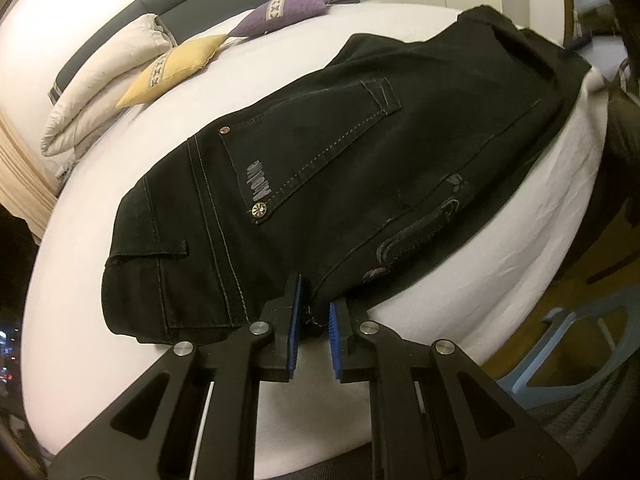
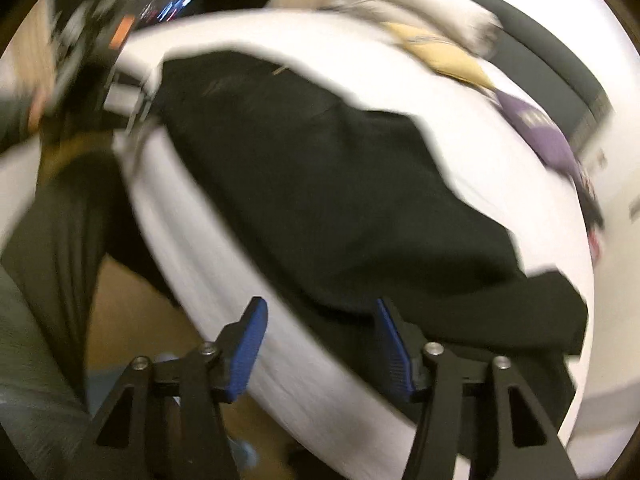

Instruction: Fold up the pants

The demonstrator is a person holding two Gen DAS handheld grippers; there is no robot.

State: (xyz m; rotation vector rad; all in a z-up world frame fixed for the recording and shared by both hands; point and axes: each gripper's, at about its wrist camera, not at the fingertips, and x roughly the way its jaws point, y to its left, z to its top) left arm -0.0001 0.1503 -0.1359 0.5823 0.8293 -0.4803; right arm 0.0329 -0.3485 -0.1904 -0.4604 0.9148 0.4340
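Black jeans (image 1: 340, 168): folded, lying along the near edge of the white bed (image 1: 100, 312), waistband toward one end.
Left claw (image 1: 313, 316): blue pads nearly pressed together, pinching the jeans' near edge.
Right claw (image 2: 320, 344): spread, nothing between its pads, above the bed's edge; view blurred.
Cushions: yellow (image 1: 172, 70), purple (image 1: 280, 12), near the headboard.

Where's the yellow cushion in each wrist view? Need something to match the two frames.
Left wrist: the yellow fabric cushion with a patterned band lies upper left on the white bed, beyond the black denim pants.
Right wrist: blurred, upper right, beyond the pants.
Shared landmark: the purple fabric cushion beside it.
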